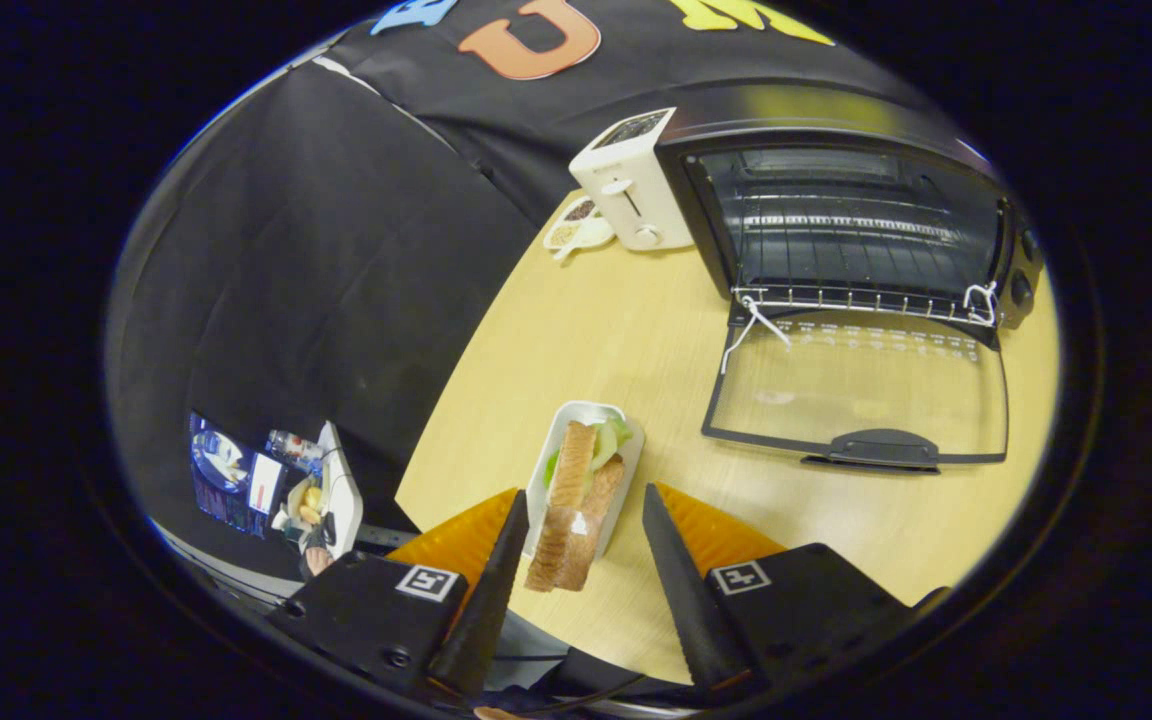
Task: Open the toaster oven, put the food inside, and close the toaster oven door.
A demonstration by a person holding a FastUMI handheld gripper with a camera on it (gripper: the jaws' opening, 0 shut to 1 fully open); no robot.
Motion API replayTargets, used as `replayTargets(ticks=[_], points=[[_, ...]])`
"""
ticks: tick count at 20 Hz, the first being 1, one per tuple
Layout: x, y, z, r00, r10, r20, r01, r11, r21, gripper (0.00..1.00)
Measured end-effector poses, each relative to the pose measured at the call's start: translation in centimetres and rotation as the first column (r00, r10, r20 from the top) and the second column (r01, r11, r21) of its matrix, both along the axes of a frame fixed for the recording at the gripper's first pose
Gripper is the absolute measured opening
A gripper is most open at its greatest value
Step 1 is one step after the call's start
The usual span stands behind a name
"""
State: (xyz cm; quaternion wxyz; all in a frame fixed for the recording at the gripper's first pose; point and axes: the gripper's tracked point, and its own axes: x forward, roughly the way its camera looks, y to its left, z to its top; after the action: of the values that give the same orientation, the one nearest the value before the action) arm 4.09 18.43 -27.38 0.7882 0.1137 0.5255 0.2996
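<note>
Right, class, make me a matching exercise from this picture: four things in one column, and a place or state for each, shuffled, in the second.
Things:
1. toaster oven door
2. sandwich
3. white toaster
4. gripper

Descriptions:
A. on a white tray between the fingers
B. beside the oven, at the table's far end
C. open, around the tray
D. folded down flat on the table

Pairs: 1-D, 2-A, 3-B, 4-C

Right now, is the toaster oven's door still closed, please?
No, the toaster oven has its glass door folded down flat on the table, leaving the rack exposed.
</note>
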Motion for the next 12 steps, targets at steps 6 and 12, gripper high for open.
replayTargets(ticks=[6,12], points=[[-0.3,1.3,-1.2,0.994,0.024,-0.109,-0.017,0.998,0.065,0.61],[-0.1,1.0,-1.2,0.991,-0.002,-0.137,0.016,0.995,0.095,0.43]])
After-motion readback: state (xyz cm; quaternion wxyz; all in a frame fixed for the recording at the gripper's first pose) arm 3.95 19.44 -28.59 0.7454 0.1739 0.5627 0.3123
